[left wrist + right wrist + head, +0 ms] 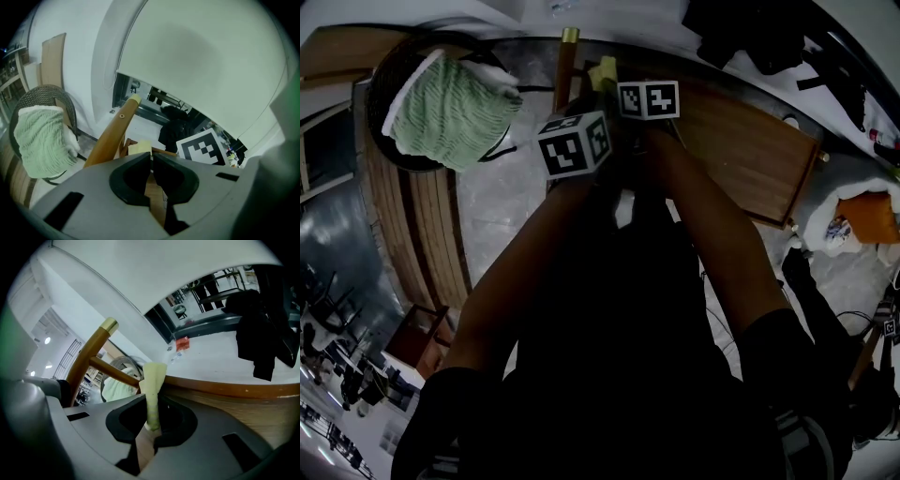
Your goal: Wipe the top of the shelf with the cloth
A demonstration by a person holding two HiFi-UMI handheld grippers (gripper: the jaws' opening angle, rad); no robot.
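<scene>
The right tongs [152, 426] are clamped on the pale yellow cloth [153, 380] at the edge of the shelf top [253, 404], the left tongs [151, 165] pressed together on nothing, so I'd lay the cloth flat on the shelf top before sweeping across.

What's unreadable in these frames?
- Head view: arms and marker cubes hide both sets of jaws.
- Right gripper view: the right gripper body hides the cloth below the pinch; its size is unknown.
- Cloth contact with the shelf top: hidden in every view.
</scene>
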